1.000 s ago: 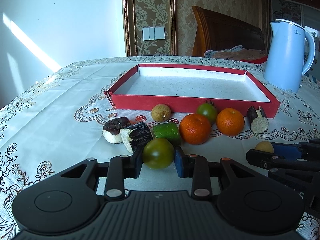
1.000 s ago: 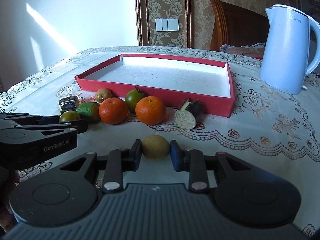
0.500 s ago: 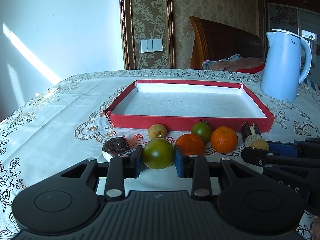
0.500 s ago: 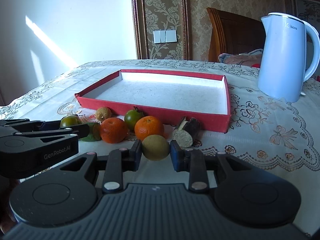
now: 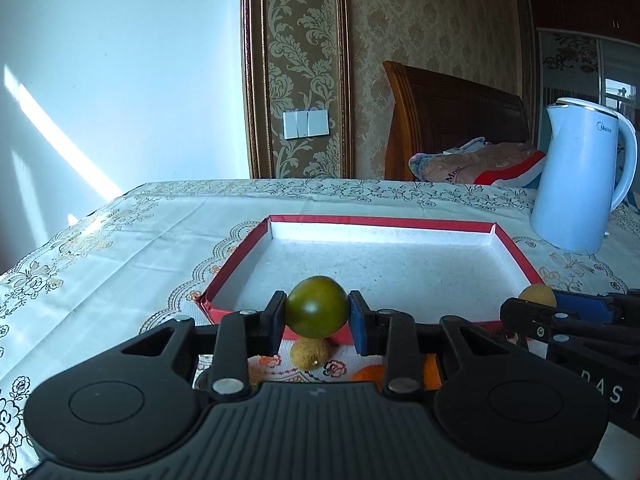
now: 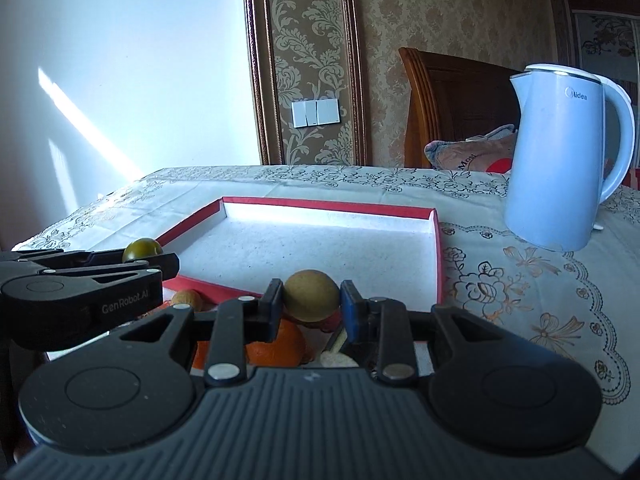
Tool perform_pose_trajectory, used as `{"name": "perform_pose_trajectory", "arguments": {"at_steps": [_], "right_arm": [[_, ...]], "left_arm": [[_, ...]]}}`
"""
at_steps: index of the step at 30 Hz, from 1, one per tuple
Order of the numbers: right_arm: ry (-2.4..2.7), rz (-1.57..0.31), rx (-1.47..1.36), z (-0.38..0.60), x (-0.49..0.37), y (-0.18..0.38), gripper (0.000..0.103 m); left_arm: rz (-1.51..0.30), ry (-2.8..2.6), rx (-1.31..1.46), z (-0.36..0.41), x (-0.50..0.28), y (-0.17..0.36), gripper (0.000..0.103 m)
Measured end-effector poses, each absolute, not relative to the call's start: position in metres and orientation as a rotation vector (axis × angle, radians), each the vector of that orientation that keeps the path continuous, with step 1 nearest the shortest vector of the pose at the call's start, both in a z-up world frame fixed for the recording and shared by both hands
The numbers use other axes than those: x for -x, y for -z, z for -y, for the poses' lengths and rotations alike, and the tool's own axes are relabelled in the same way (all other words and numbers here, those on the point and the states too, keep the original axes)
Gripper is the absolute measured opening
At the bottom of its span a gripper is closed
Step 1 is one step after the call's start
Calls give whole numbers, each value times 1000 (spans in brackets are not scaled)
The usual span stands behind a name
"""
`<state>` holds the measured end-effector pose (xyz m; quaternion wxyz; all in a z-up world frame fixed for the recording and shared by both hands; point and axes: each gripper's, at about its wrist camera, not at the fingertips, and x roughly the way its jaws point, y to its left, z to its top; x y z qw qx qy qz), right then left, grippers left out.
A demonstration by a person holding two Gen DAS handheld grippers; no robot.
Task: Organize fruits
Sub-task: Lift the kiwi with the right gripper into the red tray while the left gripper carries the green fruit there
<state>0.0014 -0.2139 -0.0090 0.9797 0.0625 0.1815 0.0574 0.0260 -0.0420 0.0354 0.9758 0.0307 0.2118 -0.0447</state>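
**Both grippers loaded, held above the near edge of the red tray**

Left wrist view: the left gripper (image 5: 317, 312) sits centre frame, its pads pressed against either side of a dark green tomato (image 5: 317, 306). The fruit is clear of the cloth and seen against the tray's pale floor. The red tray (image 5: 516, 250) fills the middle of the frame and nothing lies in it. Directly below the tomato, on the patterned tablecloth (image 5: 120, 248), lies a small tan round fruit (image 5: 310, 353). A sliver of orange (image 5: 370, 372) shows between the gripper's arms, lower centre.

At the right edge of this view the right gripper (image 5: 538, 300) comes in from the side, pinching a yellowish-brown round fruit (image 5: 536, 295) close to the tray's near right corner.

Right wrist view: the same yellowish-brown fruit is centre frame, clamped between both pads with the jaws drawn in tight. It is off the table. Under it, mostly hidden by the gripper body, are an orange and a cut piece with a pale face (image 6: 335, 356); what that piece is I cannot tell. The left gripper shows at mid left with the tomato poking above its fingers, just beside the tray's near left rim.

A pale blue kettle (image 6: 556, 160) stands upright, upper right, just beyond the tray's far right corner. A wooden chair back (image 6: 460, 108) is behind the table.
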Motion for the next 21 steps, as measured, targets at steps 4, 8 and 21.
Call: {"name": "perform_pose_trajectory", "arguments": {"at_steps": [4, 8, 21], "right_arm": [[-95, -356, -126, 218, -17, 3, 29], [-79, -360, -131, 220, -36, 2, 29], [-64, -447, -144, 219, -83, 20, 29]], "left_arm": [[-409, 78, -56, 44, -43, -38, 32], [-424, 62, -43, 46, -64, -36, 32], [-466, 90, -45, 51, -105, -17, 32]]}}
